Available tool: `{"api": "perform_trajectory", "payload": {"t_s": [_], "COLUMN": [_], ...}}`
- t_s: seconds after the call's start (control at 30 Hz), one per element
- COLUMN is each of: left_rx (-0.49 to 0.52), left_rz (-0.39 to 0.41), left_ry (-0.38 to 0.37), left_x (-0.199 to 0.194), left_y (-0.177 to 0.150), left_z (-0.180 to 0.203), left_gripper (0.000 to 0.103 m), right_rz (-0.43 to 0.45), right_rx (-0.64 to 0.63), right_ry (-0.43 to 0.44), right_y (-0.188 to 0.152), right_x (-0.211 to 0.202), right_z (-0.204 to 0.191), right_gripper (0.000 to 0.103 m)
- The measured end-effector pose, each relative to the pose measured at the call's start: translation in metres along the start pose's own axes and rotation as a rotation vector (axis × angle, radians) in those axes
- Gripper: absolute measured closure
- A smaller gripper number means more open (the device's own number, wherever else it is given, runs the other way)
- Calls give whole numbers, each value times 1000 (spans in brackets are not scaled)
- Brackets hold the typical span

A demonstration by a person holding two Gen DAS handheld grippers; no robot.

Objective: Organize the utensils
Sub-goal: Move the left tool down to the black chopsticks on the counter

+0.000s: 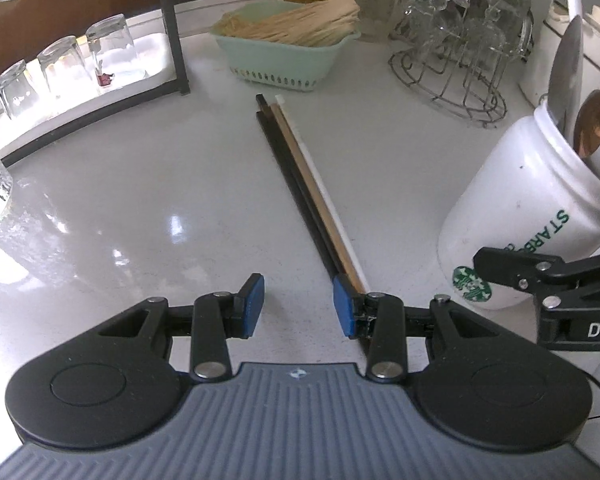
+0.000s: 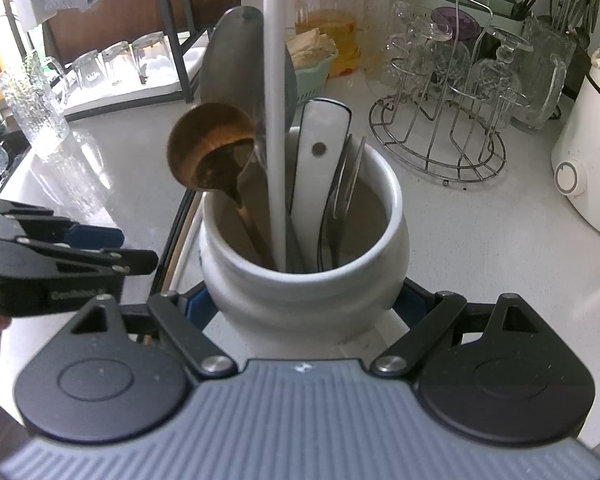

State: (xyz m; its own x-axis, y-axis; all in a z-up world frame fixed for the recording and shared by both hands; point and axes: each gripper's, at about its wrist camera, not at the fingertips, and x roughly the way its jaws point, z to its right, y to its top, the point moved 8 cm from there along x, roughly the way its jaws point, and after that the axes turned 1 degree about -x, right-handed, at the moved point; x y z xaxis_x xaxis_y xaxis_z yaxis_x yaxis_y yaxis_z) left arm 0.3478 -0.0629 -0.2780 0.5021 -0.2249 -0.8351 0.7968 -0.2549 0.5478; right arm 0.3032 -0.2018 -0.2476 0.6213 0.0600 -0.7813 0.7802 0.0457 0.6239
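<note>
1. Tipping risk: your right hand-held gripper (image 2: 304, 312) is clamped around the lower body of the jar (image 2: 304, 276), a white Starbucks-marked jar that stands on the table (image 2: 480, 248). The jar is top-heavy with tall utensils; in my judgement a sideways pull or a slack grip could lean it over and spill the lot.

2. Collision risk: your left hand-held gripper (image 1: 299, 306) is released, jaws wide apart, hovering low just beside the near ends of the chopsticks (image 1: 300, 184). Its right pad sits at those ends and nothing is between the pads. The two grippers are close together, so a careless swing could knock the jar.

3. Pick-up risk: the chopsticks lie flat on the table in a tight bundle, two black, one tan, one white, just left of the jar. They are thin and look smooth; closing on all four at once may scatter them or let one slip out.

4. Insertion risk: the jar already holds a large grey spoon (image 2: 228, 64), a brown ladle (image 2: 208, 152), a white rod (image 2: 274, 100), a white handle (image 2: 320, 152) and a fork (image 2: 346, 184). Free space is mostly on the right side; long sticks lowered elsewhere would likely jam against the contents.

5. Surroundings: a glass rack (image 2: 440, 100) stands well behind the jar, so keep lifts short of it.
</note>
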Motion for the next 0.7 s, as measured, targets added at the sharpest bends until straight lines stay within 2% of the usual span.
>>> {"api": "perform_trajectory", "payload": {"t_s": [0.1,0.2,0.4,0.57,0.7], "left_rx": [82,51,68,-9,36], "left_rz": [0,-10,-4,39,37], "left_ry": [106,89,113,70,98], "left_x": [2,6,6,-1,4], "left_y": [-3,-4,-5,-2,-4], "left_z": [6,12,21,18,24], "left_gripper": [59,60,60,60,59], "right_rz": [2,2,-2,-1,0], "right_rx": [-6,-13,-29,-27,-26], "right_ry": [3,9,21,22,22], "right_y": [0,0,0,0,0], "right_x": [0,0,0,0,0], "right_z": [0,1,1,1,0], "right_gripper": [12,12,12,12,12]}}
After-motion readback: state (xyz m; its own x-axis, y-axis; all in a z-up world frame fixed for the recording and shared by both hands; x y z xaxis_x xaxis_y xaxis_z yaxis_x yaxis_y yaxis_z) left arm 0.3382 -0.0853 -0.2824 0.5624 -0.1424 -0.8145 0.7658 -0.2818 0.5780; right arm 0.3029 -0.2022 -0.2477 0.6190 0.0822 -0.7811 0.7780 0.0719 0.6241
